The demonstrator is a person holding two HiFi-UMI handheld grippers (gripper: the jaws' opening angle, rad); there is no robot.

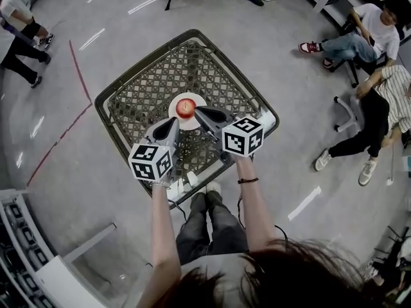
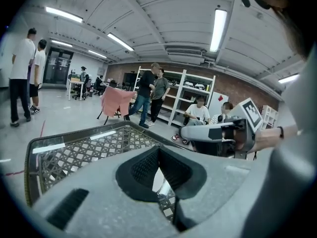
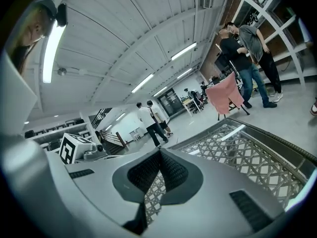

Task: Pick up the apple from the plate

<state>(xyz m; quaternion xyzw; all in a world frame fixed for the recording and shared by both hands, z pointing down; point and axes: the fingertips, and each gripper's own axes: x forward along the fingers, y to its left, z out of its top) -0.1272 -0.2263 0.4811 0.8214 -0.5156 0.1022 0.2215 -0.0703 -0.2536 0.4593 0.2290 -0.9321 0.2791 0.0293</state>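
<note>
In the head view a red apple sits on a small white plate near the middle of a dark lattice table. My left gripper points at the plate's near-left rim, just short of the apple, and its jaws are shut with nothing in them. My right gripper reaches in from the right with its tips right beside the apple, also shut and empty. In the left gripper view the jaws meet above the lattice, and the right gripper shows alongside. The right gripper view shows shut jaws. Neither gripper view shows the apple.
The table has a raised dark rim. Seated people are on the floor to the right, and others stand at the far left. A red line runs across the floor. A chair draped in pink cloth and shelving stand beyond the table.
</note>
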